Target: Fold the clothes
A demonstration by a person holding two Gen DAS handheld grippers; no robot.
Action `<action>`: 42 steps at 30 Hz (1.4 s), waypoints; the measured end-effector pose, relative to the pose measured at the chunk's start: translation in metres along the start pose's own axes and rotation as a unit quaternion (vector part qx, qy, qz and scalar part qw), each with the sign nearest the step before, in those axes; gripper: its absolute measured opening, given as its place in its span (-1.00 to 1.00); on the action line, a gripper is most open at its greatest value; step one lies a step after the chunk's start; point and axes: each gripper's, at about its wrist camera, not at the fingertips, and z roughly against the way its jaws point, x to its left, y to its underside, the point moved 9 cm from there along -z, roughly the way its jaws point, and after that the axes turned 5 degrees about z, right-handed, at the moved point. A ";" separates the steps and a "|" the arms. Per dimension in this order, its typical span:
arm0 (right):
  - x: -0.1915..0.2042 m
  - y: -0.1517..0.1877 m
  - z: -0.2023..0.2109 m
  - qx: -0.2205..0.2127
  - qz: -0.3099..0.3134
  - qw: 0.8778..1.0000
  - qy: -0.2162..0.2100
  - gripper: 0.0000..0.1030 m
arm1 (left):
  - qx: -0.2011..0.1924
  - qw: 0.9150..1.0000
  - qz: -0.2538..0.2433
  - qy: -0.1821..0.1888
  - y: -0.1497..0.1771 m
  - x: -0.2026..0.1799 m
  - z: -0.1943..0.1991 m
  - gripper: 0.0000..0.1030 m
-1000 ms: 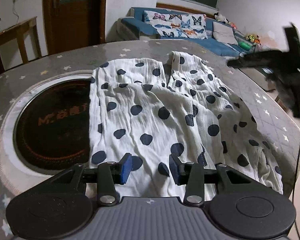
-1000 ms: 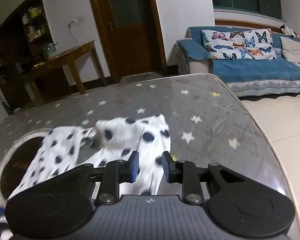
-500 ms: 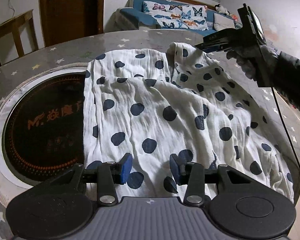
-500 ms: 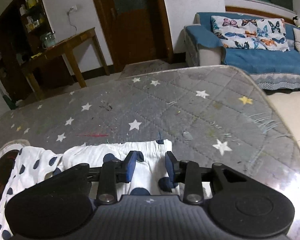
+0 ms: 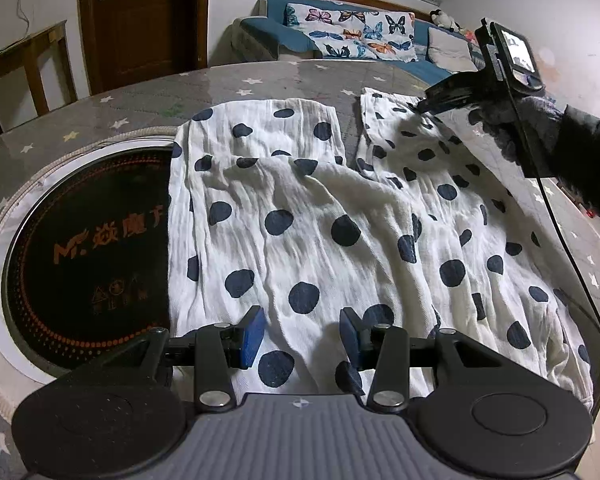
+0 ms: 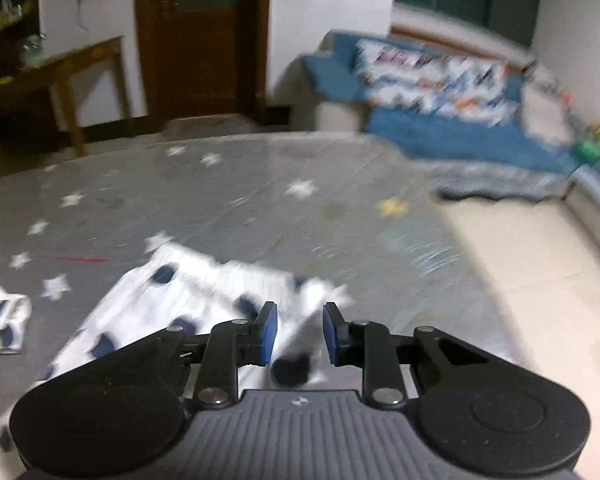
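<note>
A white garment with dark blue polka dots [image 5: 324, 232] lies spread across a round table [image 5: 100, 116] covered in grey quilted cloth printed with stars. It looks like a pair of trousers, with 2 legs reaching toward the far side and a gap of bare cloth between them. Its left edge overlaps the rim of a dark circular hob [image 5: 88, 248] set into the tabletop, which carries orange lettering. The fabric is wrinkled, with a raised fold crossing it near the far third. The left gripper [image 5: 302, 334] hovers low over the near edge of the garment, its 2 blue-padded fingers parted with a wide gap and nothing between them. In the left wrist view, the right gripper [image 5: 424, 105] reaches in from the right, held by a hand in a dark fuzzy glove [image 5: 520, 128], its tip over the far end of the right-hand leg. The right wrist view is blurred; there the right gripper [image 6: 298, 332] shows its blue pads parted, with the end of that leg [image 6: 220, 292] just ahead of and beneath them, ungripped. A blue sofa [image 5: 272, 40] with butterfly-print cushions stands beyond the table.
</note>
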 end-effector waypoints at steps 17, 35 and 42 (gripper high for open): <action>0.201 -0.030 0.045 -0.002 0.126 0.949 -0.290 -0.19 | -0.012 0.999 0.030 0.002 -0.004 0.015 0.004 -0.11; 0.258 0.047 0.139 -0.113 0.373 0.878 -0.277 -0.92 | -0.044 0.996 0.071 -0.027 -0.011 0.047 0.023 -0.10; 0.270 0.093 0.178 -0.078 0.394 0.851 -0.339 -0.72 | -0.055 0.995 0.074 -0.035 -0.016 0.051 0.030 -0.10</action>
